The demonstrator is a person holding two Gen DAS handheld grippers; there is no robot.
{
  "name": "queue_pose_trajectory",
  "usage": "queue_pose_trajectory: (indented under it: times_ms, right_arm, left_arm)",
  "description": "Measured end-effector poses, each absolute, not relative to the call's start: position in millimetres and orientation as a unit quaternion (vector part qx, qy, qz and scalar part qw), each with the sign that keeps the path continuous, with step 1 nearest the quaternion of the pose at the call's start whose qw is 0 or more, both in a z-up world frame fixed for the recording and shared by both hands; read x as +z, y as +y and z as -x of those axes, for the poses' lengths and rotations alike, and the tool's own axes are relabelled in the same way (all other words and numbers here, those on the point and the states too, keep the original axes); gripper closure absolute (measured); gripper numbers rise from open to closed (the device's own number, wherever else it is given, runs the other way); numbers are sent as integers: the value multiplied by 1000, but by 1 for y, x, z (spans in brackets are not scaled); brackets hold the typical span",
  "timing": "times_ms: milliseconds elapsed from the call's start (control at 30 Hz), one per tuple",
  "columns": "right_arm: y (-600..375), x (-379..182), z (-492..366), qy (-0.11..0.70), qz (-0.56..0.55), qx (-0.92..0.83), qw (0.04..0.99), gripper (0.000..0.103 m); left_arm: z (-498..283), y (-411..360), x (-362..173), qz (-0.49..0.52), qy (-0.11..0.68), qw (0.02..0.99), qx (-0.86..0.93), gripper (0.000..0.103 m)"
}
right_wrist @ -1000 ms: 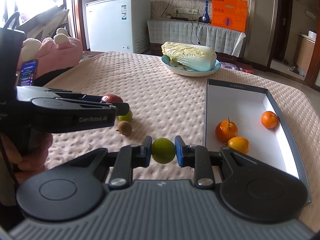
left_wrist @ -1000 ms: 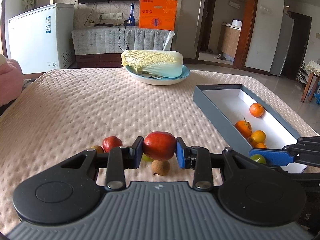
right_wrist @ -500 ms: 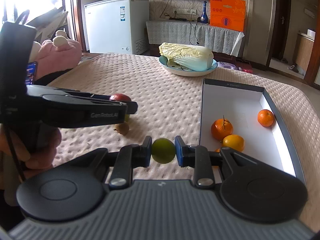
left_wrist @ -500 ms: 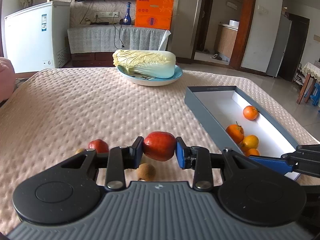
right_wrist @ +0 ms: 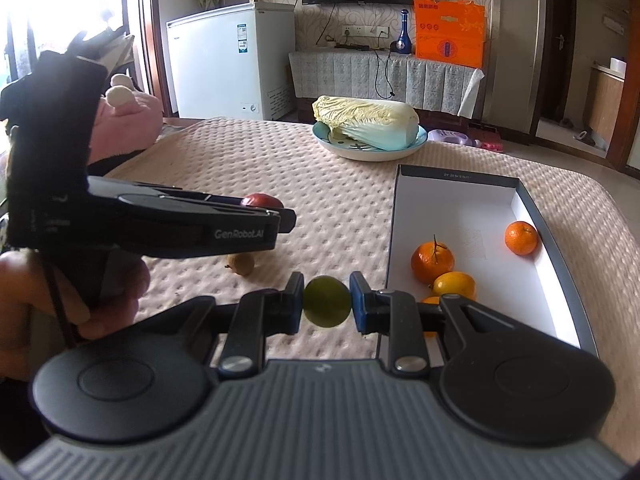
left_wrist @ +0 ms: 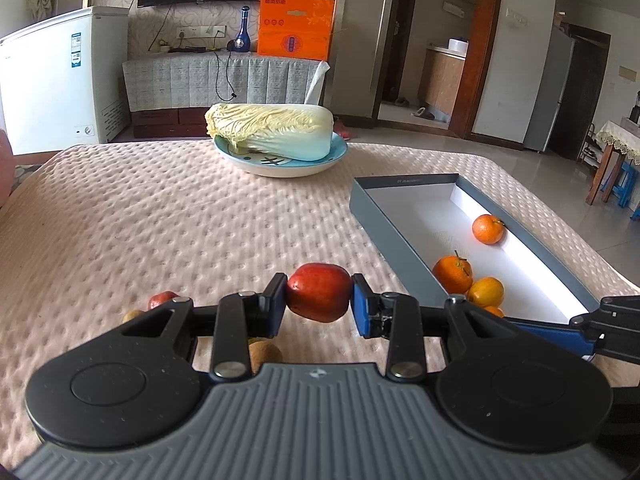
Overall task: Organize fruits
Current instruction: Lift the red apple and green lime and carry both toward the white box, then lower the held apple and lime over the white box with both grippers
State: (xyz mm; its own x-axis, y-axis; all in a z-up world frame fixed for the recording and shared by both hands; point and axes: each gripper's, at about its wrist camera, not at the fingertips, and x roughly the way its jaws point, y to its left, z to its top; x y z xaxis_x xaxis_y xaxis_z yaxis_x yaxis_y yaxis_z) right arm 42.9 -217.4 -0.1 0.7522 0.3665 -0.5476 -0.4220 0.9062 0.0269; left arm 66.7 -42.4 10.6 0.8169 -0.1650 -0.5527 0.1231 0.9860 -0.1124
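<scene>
1. Since one second ago, the left hand-held gripper (left_wrist: 319, 307) has moved sideways toward the grey box (left_wrist: 390, 236); in its view the box and the plate (left_wrist: 280, 162) now lie more to the left, and the brown fruit (left_wrist: 264, 354) is now almost under the gripper body.
2. The left hand-held gripper still holds a red apple (left_wrist: 319, 297) between both pads, above the beige padded counter (left_wrist: 160, 220).
3. The right hand-held gripper (right_wrist: 327, 302) stays closed on a small green citrus fruit (right_wrist: 327, 300), just beside the near left corner of the box (right_wrist: 536, 216).
4. Inside the box lie three oranges: one with a stem (right_wrist: 433, 261), one yellow-orange (right_wrist: 454, 285) touching it, and one (right_wrist: 521, 237) apart at the right wall.
5. A second red fruit (left_wrist: 160, 299) and the brown fruit rest on the counter, left of the box.
6. A Chinese cabbage (left_wrist: 272, 130) lies on the plate at the far side.
</scene>
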Motion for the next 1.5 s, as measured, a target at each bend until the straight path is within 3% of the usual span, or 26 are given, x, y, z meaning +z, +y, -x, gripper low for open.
queue_pose_trajectory:
  times_ms: [1500]
  right_arm:
    - [-222, 2, -41, 275, 47, 218, 935, 75]
  left_arm:
    - [-93, -68, 11, 33, 293, 949, -109, 64]
